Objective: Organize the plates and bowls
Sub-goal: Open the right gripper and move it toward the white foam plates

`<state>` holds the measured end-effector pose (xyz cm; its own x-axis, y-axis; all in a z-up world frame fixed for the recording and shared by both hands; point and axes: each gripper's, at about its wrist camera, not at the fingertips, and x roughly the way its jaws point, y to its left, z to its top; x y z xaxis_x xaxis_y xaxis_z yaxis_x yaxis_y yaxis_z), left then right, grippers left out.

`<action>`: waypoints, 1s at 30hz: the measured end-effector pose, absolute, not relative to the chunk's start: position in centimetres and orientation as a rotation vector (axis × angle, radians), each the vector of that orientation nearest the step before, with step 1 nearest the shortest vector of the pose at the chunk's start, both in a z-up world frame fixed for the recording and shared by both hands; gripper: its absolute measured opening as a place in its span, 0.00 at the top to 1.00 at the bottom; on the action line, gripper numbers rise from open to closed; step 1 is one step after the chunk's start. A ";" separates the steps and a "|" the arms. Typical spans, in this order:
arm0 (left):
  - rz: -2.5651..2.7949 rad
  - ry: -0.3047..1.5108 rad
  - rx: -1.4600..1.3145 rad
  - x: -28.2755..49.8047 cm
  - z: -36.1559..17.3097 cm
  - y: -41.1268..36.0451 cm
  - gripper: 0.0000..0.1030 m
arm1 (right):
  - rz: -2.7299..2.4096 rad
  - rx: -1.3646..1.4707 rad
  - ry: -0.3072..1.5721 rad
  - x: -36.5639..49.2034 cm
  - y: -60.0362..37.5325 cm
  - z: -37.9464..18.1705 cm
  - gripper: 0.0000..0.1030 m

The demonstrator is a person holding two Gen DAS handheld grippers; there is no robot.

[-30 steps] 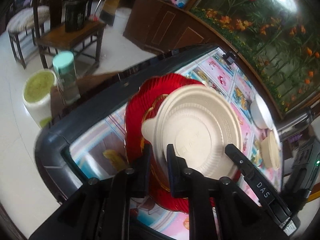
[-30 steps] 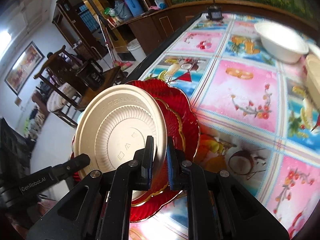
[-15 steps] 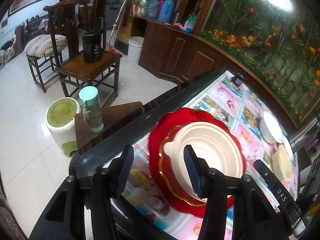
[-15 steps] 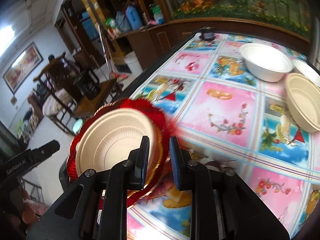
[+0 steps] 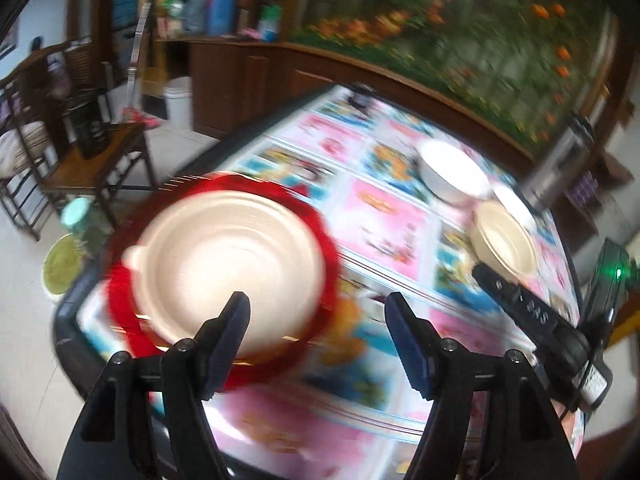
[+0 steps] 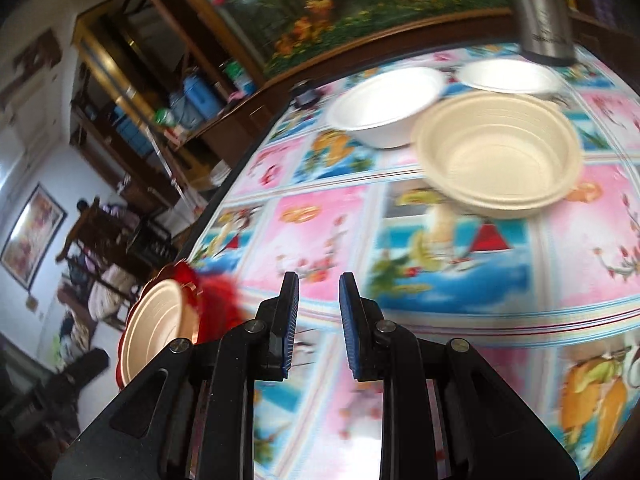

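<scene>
A cream plate lies on a red scalloped plate at the table's left corner; both show small in the right wrist view. My left gripper is wide open and empty above the table, beside the stack. My right gripper is slightly open and empty over the tablecloth. A cream bowl stands ahead of it, with a white bowl and a second white dish behind.
The table has a colourful tablecloth and a dark edge. A steel flask stands at its far side. The right gripper's body shows in the left wrist view. A wooden chair and green stool stand on the floor at left.
Both grippers let go of the plate stack and drew back. The left jaws opened wide and swung right. The right gripper opened slightly and moved right toward the bowls.
</scene>
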<state>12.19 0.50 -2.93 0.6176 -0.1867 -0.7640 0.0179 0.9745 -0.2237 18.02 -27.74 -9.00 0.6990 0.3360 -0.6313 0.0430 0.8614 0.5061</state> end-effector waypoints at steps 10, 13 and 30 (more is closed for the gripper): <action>-0.268 0.987 -0.094 13.7 -3.9 -9.2 0.32 | 0.078 0.682 0.711 16.3 -37.1 -9.0 0.71; -0.306 1.024 -0.085 14.4 -4.5 -11.4 0.32 | 0.057 0.748 0.695 15.8 -39.9 -9.2 0.70; -0.197 1.110 -0.375 30.5 -0.4 -9.1 0.25 | 0.294 0.934 0.806 30.2 -43.3 -4.7 0.62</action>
